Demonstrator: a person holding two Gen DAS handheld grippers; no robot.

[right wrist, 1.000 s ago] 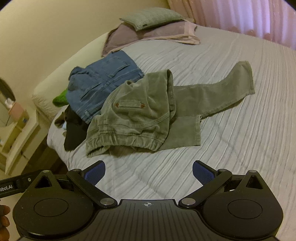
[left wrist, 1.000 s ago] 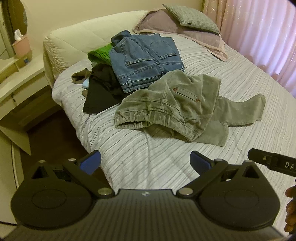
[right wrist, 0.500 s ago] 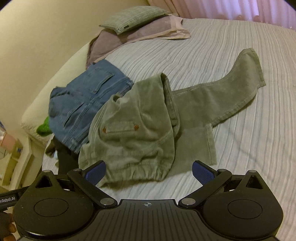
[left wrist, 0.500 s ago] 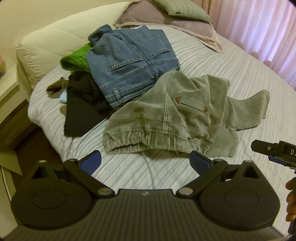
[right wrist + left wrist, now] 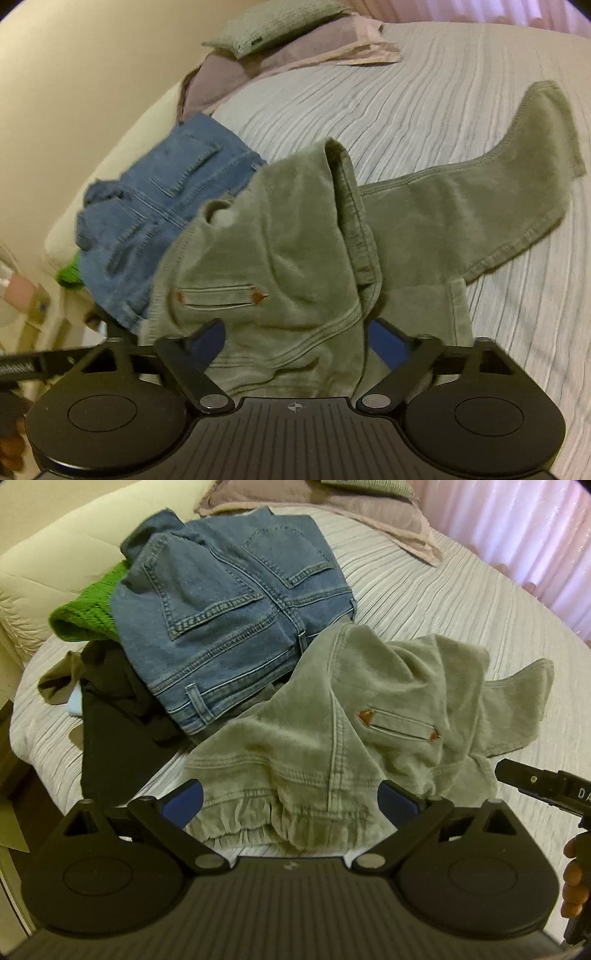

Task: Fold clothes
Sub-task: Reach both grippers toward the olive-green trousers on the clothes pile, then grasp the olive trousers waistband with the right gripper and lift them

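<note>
Right wrist view: olive trousers (image 5: 280, 258) lie crumpled on the bed (image 5: 498, 129), waistband between the right gripper (image 5: 295, 341) fingers, which have been closing, not yet pinching; legs trail ahead-right; left gripper (image 5: 291, 801) spread wide

The left gripper (image 5: 290, 799) tips down with its jaws wide apart, and the right gripper (image 5: 295, 338), also tipped down, has just been closing its jaws partway, cloth between them, but they are not pinching yet.
</note>
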